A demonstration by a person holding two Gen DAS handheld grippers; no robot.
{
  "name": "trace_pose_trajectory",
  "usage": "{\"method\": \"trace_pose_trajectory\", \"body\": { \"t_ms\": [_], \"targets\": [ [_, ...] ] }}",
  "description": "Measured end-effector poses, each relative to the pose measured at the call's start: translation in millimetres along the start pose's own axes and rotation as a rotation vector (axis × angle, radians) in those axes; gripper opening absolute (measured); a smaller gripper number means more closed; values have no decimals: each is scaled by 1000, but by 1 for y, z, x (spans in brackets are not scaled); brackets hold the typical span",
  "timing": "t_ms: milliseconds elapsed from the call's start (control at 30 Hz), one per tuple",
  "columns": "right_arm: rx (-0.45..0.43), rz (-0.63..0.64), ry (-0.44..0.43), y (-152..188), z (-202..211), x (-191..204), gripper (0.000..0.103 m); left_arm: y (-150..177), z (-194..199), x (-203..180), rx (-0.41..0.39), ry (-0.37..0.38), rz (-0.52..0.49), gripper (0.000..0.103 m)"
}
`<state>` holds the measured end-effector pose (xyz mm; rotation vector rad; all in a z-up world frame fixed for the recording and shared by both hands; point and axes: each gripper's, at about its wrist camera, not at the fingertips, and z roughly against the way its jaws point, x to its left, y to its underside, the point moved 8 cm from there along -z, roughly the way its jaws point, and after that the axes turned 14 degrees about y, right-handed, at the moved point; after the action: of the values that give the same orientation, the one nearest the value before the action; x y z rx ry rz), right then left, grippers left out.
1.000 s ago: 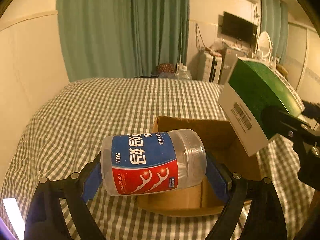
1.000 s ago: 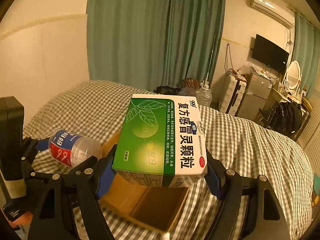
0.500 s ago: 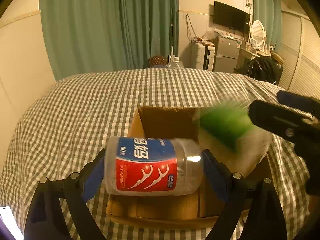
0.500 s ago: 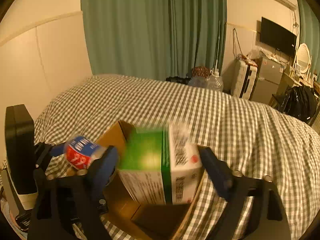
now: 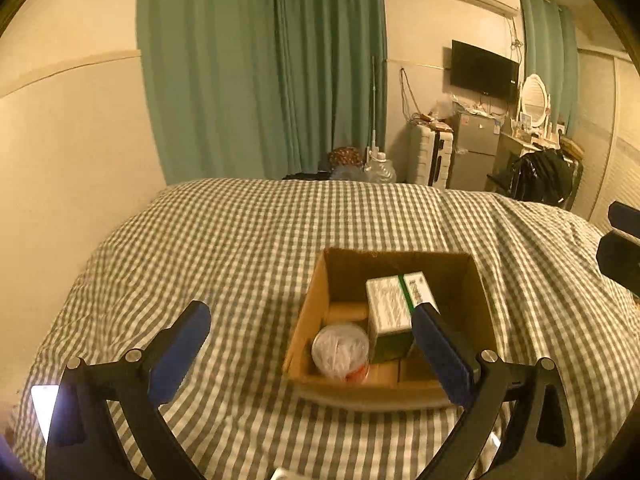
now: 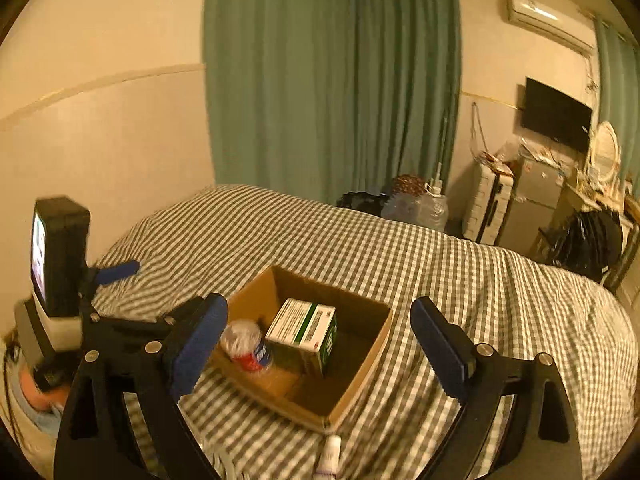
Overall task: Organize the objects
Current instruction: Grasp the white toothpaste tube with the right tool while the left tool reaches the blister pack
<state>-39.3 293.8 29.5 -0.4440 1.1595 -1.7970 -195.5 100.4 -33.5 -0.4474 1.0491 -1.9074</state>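
At the left, the left claw (image 5: 308,344) hangs over the checked bed (image 5: 248,240) with its blue pads spread wide and nothing between them. Its right pad overlaps the near right part of the cardboard box (image 5: 308,308) in the left wrist view.

The box sits on the bed, top open. In its near left corner stands the floss-pick jar (image 5: 341,350), upright, clear top showing white picks inside, the red label just visible low down. Touching it or just beside it on the right, the green and white medicine box (image 5: 394,304) stands on end, slightly tilted.

Further right, the right claw (image 6: 318,338) is likewise wide open and empty, hovering on the near side of the box. A small white tube or bottle tip (image 6: 330,454) shows at the bottom edge of that view; I cannot tell what it is.

Both packed items look light. The jar is smooth, rigid plastic and could slip or roll, so it is best gripped across its labelled middle. The carton is thin card that would dent under a hard squeeze; take it across its two broad faces, gently.
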Motion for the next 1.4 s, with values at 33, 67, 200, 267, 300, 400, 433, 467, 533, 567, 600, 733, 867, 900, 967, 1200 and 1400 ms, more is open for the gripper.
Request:
{"method": "trace_pose_trajectory", "body": {
  "t_ms": [33, 67, 200, 267, 300, 400, 433, 467, 533, 567, 600, 733, 867, 900, 967, 1200, 1400],
  "targets": [
    [3, 9, -7, 6, 3, 3, 93, 7, 6, 1, 3, -7, -3, 103],
    [15, 22, -14, 15, 5, 7, 93, 14, 10, 4, 9, -17, -6, 103],
    [80, 60, -17, 53, -9, 15, 93, 61, 12, 20, 66, -72, 10, 103],
    [135, 64, -20, 77, -20, 14, 93, 86, 9, 28, 98, -94, 20, 103],
    [155, 66, -18, 88, -23, 14, 93, 98, 7, 31, 113, -104, 26, 103],
    [228, 66, -9, 118, -39, 11, 92, 132, -2, 40, 169, -109, 64, 103],
    [252, 65, -2, 128, -45, 10, 91, 141, -5, 42, 185, -108, 72, 103],
    [265, 62, 5, 134, -49, 9, 89, 149, -7, 43, 197, -112, 75, 103],
    [318, 62, 19, 156, -60, 9, 79, 166, -12, 43, 223, -119, 71, 103],
    [343, 67, 25, 166, -64, 10, 77, 173, -15, 42, 237, -114, 68, 103],
    [369, 74, 33, 175, -69, 10, 72, 180, -17, 40, 253, -107, 67, 103],
    [464, 119, 47, 205, -87, 17, 59, 208, -26, 28, 315, -54, 66, 103],
    [519, 136, 64, 218, -97, 18, 55, 226, -32, 17, 365, -6, 59, 103],
    [532, 134, 69, 221, -100, 17, 55, 228, -31, 15, 368, -5, 54, 103],
    [563, 132, 76, 228, -106, 15, 53, 229, -30, 13, 371, -2, 44, 103],
    [619, 133, 81, 243, -113, 14, 35, 238, -42, 10, 401, 8, 28, 103],
    [620, 140, 83, 244, -109, 12, 34, 241, -61, 11, 430, 44, 27, 103]
  ]
}}
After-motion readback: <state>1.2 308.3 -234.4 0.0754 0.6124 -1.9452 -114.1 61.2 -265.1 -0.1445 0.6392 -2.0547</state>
